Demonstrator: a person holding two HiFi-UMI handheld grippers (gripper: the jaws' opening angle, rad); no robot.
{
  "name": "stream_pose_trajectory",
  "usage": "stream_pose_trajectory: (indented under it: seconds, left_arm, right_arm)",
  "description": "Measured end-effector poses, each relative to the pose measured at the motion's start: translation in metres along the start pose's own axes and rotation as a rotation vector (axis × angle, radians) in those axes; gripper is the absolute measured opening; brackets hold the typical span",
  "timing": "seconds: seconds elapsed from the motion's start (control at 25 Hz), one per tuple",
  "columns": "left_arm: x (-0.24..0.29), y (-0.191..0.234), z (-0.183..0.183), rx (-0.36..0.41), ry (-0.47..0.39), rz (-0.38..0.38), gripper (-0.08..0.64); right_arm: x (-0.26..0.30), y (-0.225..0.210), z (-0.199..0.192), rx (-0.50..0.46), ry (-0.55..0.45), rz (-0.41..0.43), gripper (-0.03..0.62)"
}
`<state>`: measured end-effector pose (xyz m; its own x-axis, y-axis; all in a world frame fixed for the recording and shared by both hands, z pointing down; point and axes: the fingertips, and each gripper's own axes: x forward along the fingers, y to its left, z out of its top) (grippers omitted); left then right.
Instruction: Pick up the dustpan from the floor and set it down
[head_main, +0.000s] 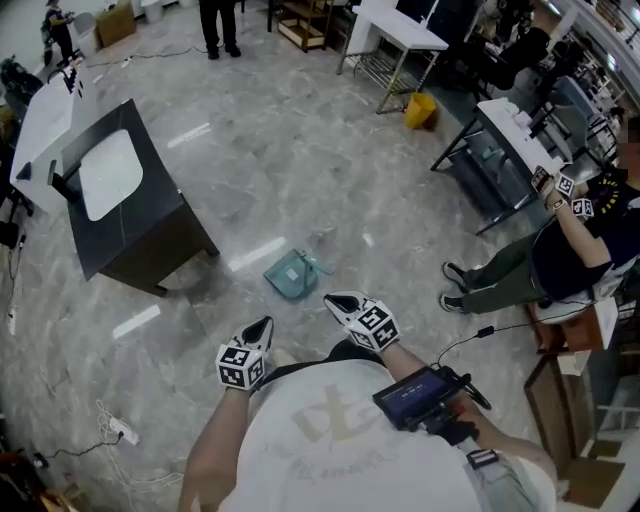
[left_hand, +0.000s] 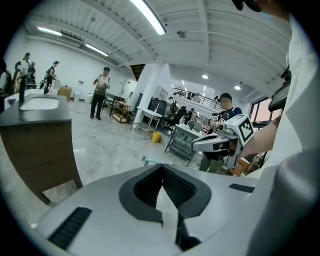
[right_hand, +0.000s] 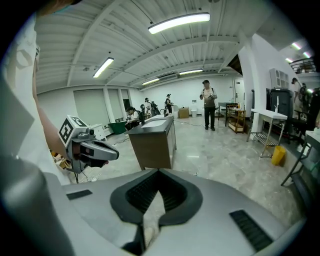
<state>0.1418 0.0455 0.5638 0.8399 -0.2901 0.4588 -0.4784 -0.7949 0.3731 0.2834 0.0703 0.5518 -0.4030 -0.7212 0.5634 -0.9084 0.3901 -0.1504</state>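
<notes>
A teal dustpan lies flat on the grey marble floor, just ahead of both grippers. In the head view my left gripper hovers short of it on the near left, my right gripper on the near right, and neither touches it. Both are shut with nothing between the jaws. In the left gripper view only the dustpan's edge peeks over my left gripper, and the right gripper shows to the side. In the right gripper view my right gripper hides the dustpan, and the left gripper is at left.
A dark cabinet with a white basin top stands left of the dustpan. A person sits on the right beside desks. A yellow bin and a white table stand farther off. A cable with a power strip lies near left.
</notes>
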Motion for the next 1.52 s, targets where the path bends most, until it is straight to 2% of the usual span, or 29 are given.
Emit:
stream_pose_trajectory:
  seconds: [0.24,0.8,1.04,1.28,1.52]
  left_arm:
    - [0.001,0.012,0.012,-0.009,-0.027,0.016,0.011]
    - [0.004,0.036,0.015,-0.073,-0.017,0.109,0.011]
    - [0.015,0.058,0.021,-0.101,0.002,0.139,0.011]
    - [0.029,0.061,0.026,-0.117,0.043,0.134,0.011]
    - [0.037,0.065,0.027,-0.125,0.073,0.137,0.011]
  right_arm:
    - [0.009,-0.012,0.014,-0.021,0.019,-0.016,0.015]
    - [0.052,-0.036,0.005,-0.035,0.122,0.060,0.015]
    - [0.082,-0.056,0.006,-0.050,0.158,0.070,0.015]
    - [0.095,-0.082,-0.008,-0.032,0.226,0.050,0.017]
    - [0.115,-0.101,-0.014,-0.009,0.250,0.045,0.017]
